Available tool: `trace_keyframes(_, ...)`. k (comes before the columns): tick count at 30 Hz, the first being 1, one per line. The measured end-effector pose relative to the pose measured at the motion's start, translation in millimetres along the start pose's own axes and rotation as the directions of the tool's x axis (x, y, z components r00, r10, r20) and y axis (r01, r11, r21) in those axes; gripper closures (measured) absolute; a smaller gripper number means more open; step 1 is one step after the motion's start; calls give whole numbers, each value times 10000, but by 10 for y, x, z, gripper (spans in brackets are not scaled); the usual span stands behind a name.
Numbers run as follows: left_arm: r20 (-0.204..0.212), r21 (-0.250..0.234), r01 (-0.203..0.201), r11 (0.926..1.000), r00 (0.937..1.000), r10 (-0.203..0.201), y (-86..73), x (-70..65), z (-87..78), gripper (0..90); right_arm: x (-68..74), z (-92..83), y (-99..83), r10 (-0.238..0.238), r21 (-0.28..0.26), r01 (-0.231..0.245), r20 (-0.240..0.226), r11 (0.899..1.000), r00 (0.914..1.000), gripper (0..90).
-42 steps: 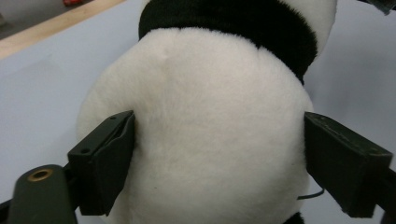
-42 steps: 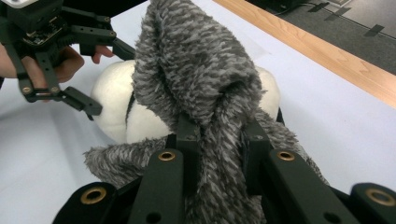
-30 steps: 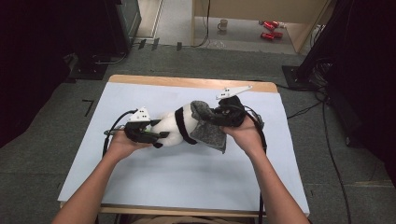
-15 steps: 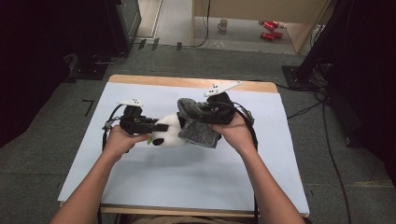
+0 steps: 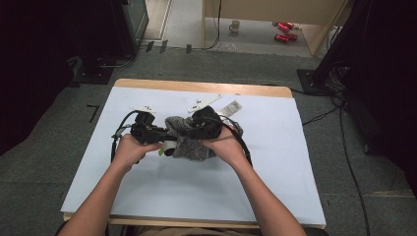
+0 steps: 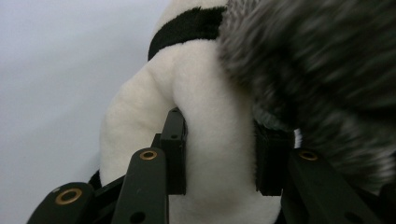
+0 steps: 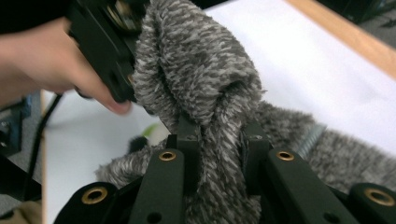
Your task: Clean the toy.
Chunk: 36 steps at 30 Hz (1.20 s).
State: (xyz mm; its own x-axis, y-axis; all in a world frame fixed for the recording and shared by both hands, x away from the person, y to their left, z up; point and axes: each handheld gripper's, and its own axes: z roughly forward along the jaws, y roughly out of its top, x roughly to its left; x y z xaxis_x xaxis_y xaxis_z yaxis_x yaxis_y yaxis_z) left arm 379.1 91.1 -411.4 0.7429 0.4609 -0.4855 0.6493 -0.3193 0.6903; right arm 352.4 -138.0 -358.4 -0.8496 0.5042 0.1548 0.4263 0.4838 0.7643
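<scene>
High view: mid-dressing, left gripper (image 5: 164, 142) clamped on plush (image 6: 205, 140) at table (image 5: 275, 162) centre, right gripper (image 7: 219, 140) clamped on grey sock (image 7: 196, 60) over plush, next needs pulling sock further on.

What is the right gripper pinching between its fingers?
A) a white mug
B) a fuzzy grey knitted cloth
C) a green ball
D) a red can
B: in the right gripper view the right gripper has its black fingers pressed on a fold of the fuzzy grey cloth, which bunches up above them.
</scene>
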Motion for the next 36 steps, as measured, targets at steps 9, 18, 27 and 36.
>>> trace_keyframes(9,-112,122,-47,9999,9999,48,-10,10,31,634,-81,-77,-87,-464,475,428,776,9980,9959,770)
trace_keyframes(18,-117,133,84,9999,9999,-82,-7,49,23,634,-361,-528,-190,115,-201,-83,1598,9998,9871,771)
trace_keyframes(27,-52,143,294,9995,9996,-293,-18,91,9,633,-698,-785,-441,1103,-222,-1082,2456,9939,9631,771)
trace_keyframes(36,1,92,601,9982,9982,-601,-13,114,4,629,-732,-988,-433,1477,-892,-1302,2315,9875,9616,770)
